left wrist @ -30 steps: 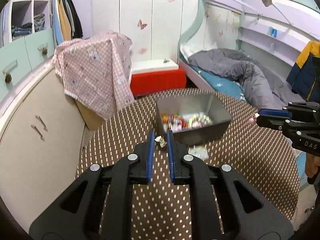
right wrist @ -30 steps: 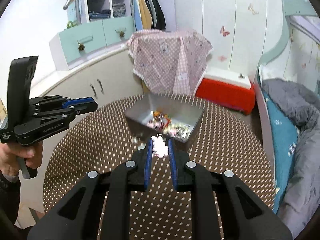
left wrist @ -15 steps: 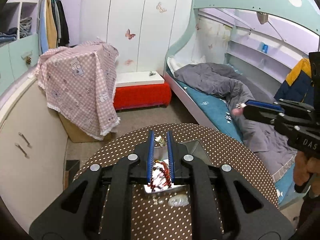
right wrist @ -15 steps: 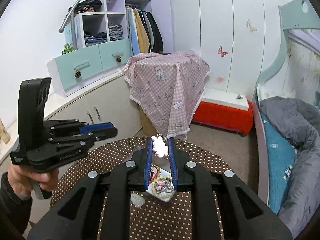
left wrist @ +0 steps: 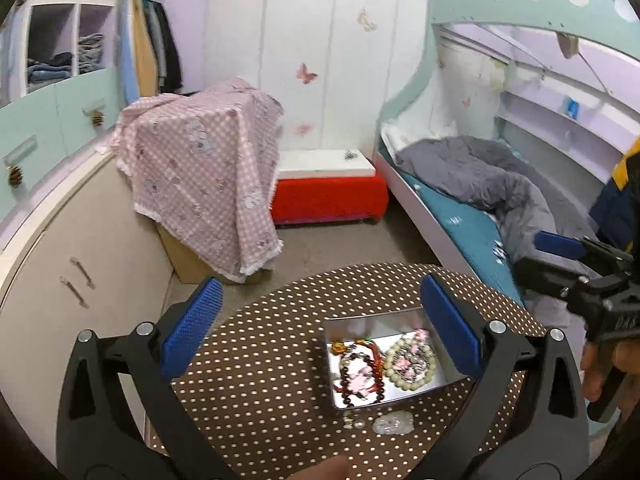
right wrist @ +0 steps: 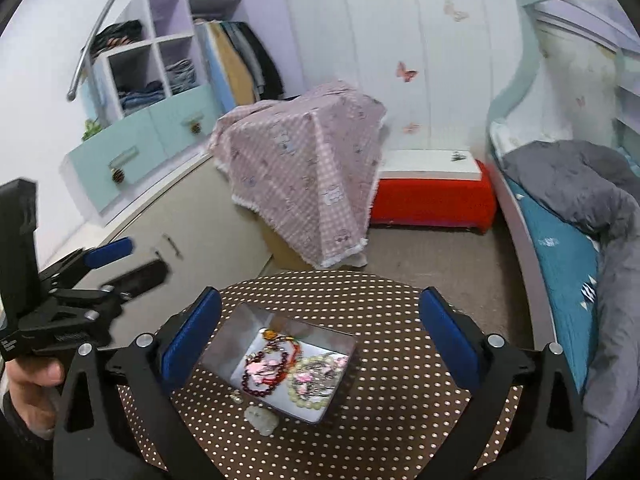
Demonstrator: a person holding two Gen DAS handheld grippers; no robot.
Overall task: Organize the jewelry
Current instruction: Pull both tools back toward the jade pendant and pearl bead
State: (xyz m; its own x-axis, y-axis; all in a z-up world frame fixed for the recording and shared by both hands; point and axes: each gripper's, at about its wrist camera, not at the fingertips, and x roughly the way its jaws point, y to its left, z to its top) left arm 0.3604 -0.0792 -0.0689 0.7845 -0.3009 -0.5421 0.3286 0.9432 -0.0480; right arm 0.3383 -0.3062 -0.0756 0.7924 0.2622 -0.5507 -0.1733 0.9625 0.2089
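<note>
Jewelry, sorted lot: polka-dot round table (left wrist: 260,364), lower centre of both views. Metal tray (left wrist: 362,322) on it, lower centre. Inside the tray: pale bead bracelet (left wrist: 410,362) at right, touching the dark red bead bracelet (left wrist: 358,374) at left. Pale pendant (left wrist: 394,424) and a small charm (left wrist: 351,423) on the cloth just below the tray, outside it. Left gripper (left wrist: 320,324) spread wide, empty. Right gripper (right wrist: 320,326) likewise spread wide, holding nothing, above the tray.

Round brown dotted table (left wrist: 256,380): metal tin (left wrist: 404,320), pale pendant (left wrist: 394,424), small charm (left wrist: 352,423) beside
</note>
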